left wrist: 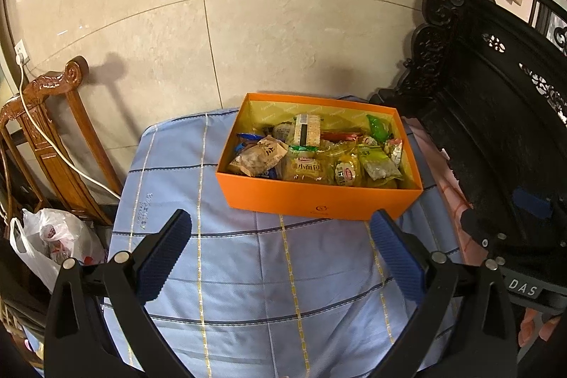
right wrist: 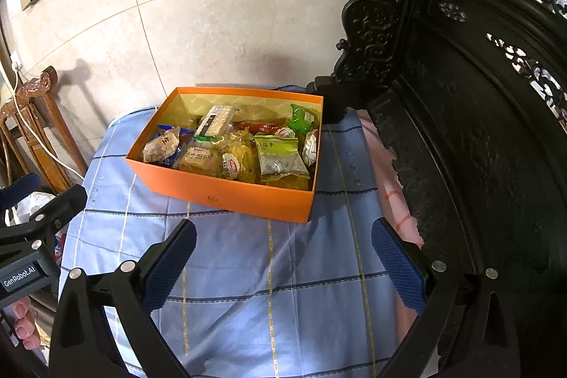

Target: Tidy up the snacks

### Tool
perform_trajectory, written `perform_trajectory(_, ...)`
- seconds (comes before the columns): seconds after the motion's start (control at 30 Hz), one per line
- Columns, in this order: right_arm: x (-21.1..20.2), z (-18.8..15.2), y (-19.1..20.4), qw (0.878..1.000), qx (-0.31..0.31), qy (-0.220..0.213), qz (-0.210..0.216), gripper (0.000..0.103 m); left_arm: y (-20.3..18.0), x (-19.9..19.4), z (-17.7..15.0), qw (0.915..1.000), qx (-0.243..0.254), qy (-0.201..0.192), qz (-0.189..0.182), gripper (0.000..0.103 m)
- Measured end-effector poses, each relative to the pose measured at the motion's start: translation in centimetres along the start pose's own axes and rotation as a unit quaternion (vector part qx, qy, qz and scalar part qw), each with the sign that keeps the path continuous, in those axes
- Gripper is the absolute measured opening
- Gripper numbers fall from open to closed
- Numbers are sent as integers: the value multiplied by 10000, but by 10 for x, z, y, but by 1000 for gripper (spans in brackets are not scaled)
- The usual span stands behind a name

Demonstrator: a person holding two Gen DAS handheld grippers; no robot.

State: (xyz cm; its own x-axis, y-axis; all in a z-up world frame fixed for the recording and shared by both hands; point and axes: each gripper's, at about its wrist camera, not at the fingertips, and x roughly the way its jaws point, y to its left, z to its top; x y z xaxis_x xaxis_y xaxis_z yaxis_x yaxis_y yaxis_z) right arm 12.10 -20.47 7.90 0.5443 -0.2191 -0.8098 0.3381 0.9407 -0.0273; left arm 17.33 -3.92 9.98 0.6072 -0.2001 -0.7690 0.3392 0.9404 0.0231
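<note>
An orange box (left wrist: 319,199) (right wrist: 226,192) stands on a blue checked cloth (left wrist: 248,271) (right wrist: 265,271), filled with several wrapped snacks. Among them are a yellow bread pack (left wrist: 306,169) (right wrist: 200,162), a green seed pack (left wrist: 379,162) (right wrist: 281,158), a brown paper-wrapped pastry (left wrist: 258,154) (right wrist: 161,144) and a pale cracker bar (left wrist: 306,128) (right wrist: 216,119). My left gripper (left wrist: 280,224) hangs open in front of the box, nothing between its fingers. My right gripper (right wrist: 283,234) is likewise open and empty, just short of the box's near wall.
A dark carved wooden seat back (left wrist: 478,94) (right wrist: 460,94) rises right of the cloth. A brown wooden chair (left wrist: 53,130) (right wrist: 35,119) with a white cable, and a white plastic bag (left wrist: 49,240), stand to the left. A tiled wall (left wrist: 248,23) lies behind the box.
</note>
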Motion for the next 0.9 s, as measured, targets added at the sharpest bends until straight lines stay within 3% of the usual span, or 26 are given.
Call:
perform_trajectory(0.63,6,-1,2,9999,-109,74,57,99,-3,6,-2,10000,21,41,-64,99)
perform_trajectory(0.8,9,-1,3,9998,-155,111,65,99,0,6,-3,9994,-105,43,-320,99)
perform_trajectory(0.9,7,-2,4,9998,-194,73,60,99,0,2,-3,9997,-63,-132,-179,99)
